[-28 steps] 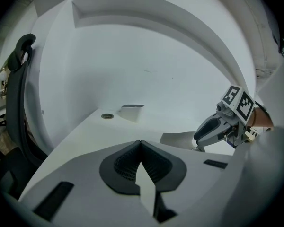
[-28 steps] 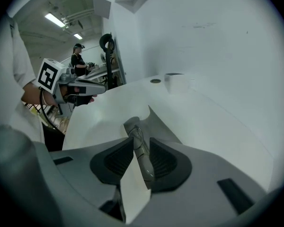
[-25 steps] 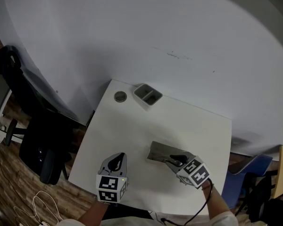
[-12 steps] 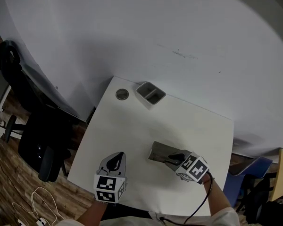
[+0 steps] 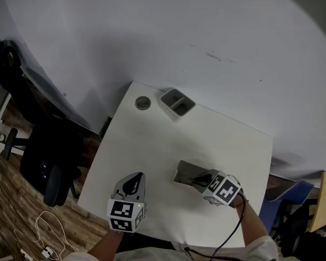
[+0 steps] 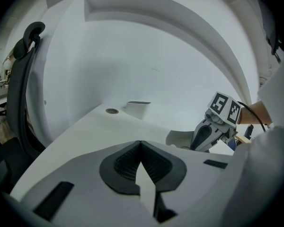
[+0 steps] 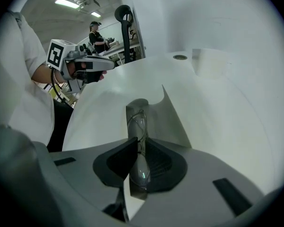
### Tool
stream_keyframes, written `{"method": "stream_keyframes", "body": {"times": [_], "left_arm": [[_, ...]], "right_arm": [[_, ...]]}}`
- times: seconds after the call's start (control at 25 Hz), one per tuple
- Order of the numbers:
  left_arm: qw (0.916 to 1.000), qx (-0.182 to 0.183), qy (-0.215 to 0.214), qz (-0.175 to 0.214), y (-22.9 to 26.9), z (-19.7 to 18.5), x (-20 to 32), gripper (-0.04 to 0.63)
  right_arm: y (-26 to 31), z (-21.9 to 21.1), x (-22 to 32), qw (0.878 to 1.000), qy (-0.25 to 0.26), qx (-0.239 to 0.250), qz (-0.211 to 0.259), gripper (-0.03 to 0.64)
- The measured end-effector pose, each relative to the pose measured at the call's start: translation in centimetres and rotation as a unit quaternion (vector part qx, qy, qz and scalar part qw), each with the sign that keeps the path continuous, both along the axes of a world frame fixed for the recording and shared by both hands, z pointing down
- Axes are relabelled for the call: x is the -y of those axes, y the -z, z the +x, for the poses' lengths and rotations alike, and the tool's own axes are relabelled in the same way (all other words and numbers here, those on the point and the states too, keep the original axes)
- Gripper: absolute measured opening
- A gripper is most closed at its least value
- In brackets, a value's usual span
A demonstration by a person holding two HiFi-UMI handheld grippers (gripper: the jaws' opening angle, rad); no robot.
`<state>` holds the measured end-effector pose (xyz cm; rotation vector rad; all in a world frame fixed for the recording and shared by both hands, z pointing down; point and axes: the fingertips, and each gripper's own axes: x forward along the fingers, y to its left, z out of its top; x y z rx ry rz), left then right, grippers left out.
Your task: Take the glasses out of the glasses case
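White table (image 5: 146, 145), scarcely any change: my right gripper (image 5: 204, 179) keeps its fingers (image 7: 120, 160) clamped on the glasses (image 7: 138, 124), apparently not yet clear of the glasses case (image 5: 186, 170). My left gripper (image 5: 133, 185) sits closed, empty.

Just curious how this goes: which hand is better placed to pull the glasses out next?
Right. The right gripper is shut on the glasses, partly in the glasses case; the left gripper is shut, empty, apart from it.

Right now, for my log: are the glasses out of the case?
Partly: right hand-held gripper grips the glasses, far end inside case.
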<state>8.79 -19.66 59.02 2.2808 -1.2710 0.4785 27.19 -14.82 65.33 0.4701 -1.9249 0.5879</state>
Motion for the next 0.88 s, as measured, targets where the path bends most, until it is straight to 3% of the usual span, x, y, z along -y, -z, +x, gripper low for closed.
{"method": "stream_keyframes", "body": {"times": [0.32,0.88], "left_arm": [[1.0,-0.002,-0.009,0.0,-0.2,0.5,0.1,0.006],[0.9998,-0.002,-0.019,0.005,0.2,0.6,-0.1,0.006]], "right_arm": [[0.0,-0.1,0.0,1.0,0.002,0.001,-0.017,0.057],[1.4,0.0,0.1,1.0,-0.009,0.013,0.019,0.043]]}}
